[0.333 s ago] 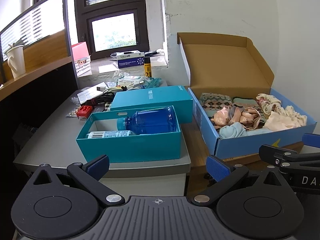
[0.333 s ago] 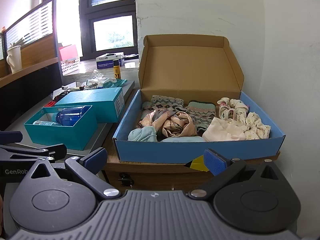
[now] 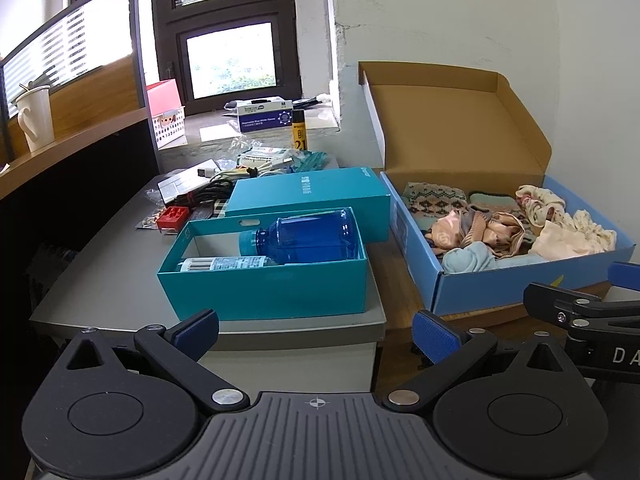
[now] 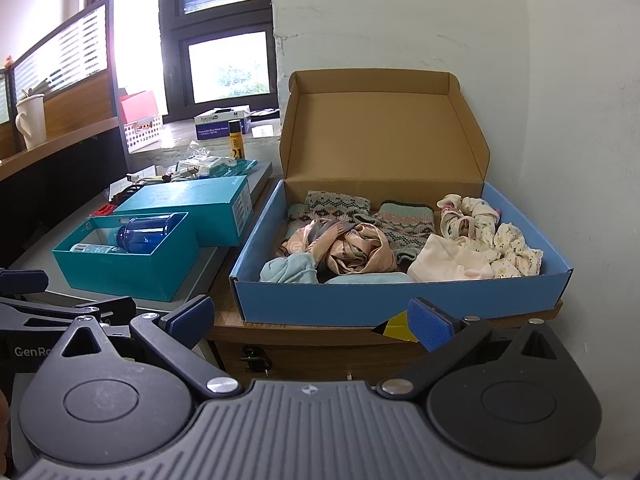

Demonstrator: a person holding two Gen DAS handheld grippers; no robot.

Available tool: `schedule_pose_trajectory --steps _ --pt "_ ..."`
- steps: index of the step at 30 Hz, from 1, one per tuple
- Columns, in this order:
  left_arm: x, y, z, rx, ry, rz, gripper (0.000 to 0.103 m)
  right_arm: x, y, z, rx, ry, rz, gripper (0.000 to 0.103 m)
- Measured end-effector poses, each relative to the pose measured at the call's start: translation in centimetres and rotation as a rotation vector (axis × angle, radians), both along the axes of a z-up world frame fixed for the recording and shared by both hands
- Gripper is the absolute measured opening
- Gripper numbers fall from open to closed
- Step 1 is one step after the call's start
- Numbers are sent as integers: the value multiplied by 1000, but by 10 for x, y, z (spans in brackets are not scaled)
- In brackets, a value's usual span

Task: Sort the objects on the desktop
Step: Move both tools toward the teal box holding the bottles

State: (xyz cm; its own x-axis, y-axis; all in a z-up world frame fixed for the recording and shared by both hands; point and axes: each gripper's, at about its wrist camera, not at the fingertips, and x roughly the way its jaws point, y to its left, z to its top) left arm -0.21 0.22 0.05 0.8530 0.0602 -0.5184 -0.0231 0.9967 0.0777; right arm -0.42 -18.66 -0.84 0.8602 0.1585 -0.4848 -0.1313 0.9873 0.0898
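Both tools are being held back from the desk — the left gripper (image 3: 316, 332) and right gripper (image 4: 310, 318) spread wide, gripping nothing. The translucent blue plastic bottle (image 3: 308, 236) is lying sideways in the open teal cardboard box (image 3: 264, 292); it is best approached squarely across its body — fingers clearing the box walls.

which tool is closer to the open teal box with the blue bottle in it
Left. The left tool sits directly in front of the open teal box, jaws open. The right tool faces the blue cardboard box of clothes, with the teal box off to its left.
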Motion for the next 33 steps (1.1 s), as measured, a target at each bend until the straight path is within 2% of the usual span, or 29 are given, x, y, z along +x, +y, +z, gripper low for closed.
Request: schedule_pose_trajectory --steps 33 --pt "7 7 -4 4 45 26 103 1 3 1 -11 1 -7 103"
